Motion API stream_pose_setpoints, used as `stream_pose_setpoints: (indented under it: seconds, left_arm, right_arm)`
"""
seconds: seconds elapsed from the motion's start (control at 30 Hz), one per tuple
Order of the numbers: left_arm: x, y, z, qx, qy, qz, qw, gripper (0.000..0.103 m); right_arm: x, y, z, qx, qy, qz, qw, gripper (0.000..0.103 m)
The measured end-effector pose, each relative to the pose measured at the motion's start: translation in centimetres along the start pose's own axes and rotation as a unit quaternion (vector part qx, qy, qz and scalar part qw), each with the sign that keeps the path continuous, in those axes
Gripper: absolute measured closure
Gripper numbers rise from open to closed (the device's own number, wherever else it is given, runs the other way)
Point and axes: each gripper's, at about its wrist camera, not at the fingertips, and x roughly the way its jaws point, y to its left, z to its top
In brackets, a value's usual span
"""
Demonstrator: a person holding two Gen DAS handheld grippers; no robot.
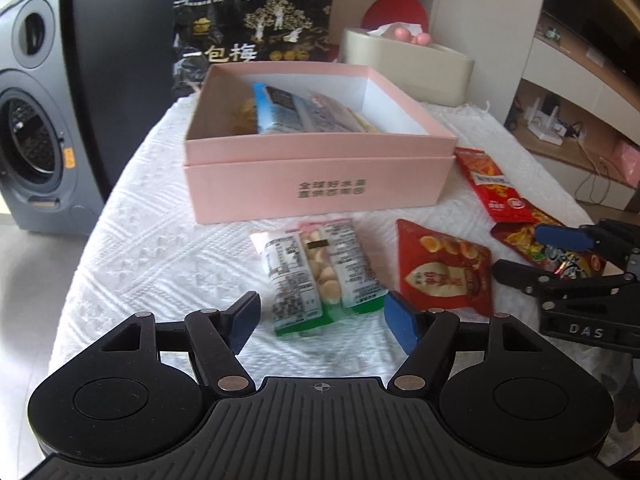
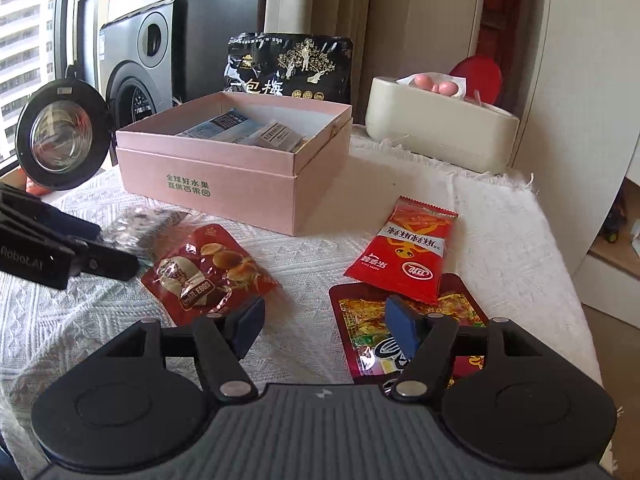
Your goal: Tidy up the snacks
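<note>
Red pouch (image 2: 208,276) reads "QUAIL EGGS"; right tongs (image 1: 560,256) — "DAS"; left tongs (image 2: 80,256), seemingly "Robot.AI".

Bright daylight from the window (image 2: 24,40), soft shadows, fisheye-bent edges, slight motion blur.

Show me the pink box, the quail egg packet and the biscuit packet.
pink box (image 1: 320,196), left wrist view, front wall.
quail egg packet (image 2: 204,272), right wrist view, middle.
biscuit packet (image 1: 316,272), left wrist view, clear centre strip.
</note>
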Motion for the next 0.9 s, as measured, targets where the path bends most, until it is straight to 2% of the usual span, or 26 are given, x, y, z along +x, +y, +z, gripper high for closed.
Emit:
stream_pose_setpoints:
  seconds: [0.1, 0.23, 0.4, 0.5, 0.6, 0.73, 0.83, 0.9]
  left_arm:
    - [-0.2, 1.6, -0.1, -0.014, 0.005, 0.023, 0.9996, 0.029]
    - [-0.9, 2.7, 0.1, -0.036, -0.003, 0.026, 0.9990, 0.029]
    - [-1.6, 1.7, 0.7, -0.039, -0.011, -0.041, 0.9983, 0.029]
    - [-1.9, 0.6, 0.4, -0.015, -0.017, -0.062, 0.9978, 0.029]
    - [-1.5, -0.3, 0.0, 0.004, -0.007, -0.071, 0.9975, 0.029]
    - [-1.9, -0.5, 0.3, -0.003, -0.020, -0.070, 0.9974, 0.029]
    - [-1.9, 0.4, 1.6, -0.041, -0.041, -0.052, 0.9970, 0.029]
    - [-1.1, 0.5, 2.5, -0.043, -0.045, -0.039, 0.9973, 0.029]
  right_arm:
    - [0.0, -0.1, 0.0, 0.005, -0.002, 0.001, 1.000, 0.035]
    - [0.0, -0.2, 0.0, 0.009, -0.002, 0.000, 1.000, 0.033]
    - [0.0, -0.1, -0.1, 0.010, -0.003, -0.002, 1.000, 0.032]
    - [0.1, 0.0, -0.1, 0.008, -0.001, -0.006, 1.000, 0.032]
    - [0.1, 0.2, -0.2, 0.003, -0.001, -0.014, 1.000, 0.031]
    - [0.1, 0.2, -0.2, 0.005, -0.001, -0.013, 1.000, 0.031]
    - [0.1, 0.2, -0.2, 0.006, -0.001, -0.014, 1.000, 0.030]
    - [0.1, 0.2, -0.2, 0.005, -0.001, -0.014, 1.000, 0.030]
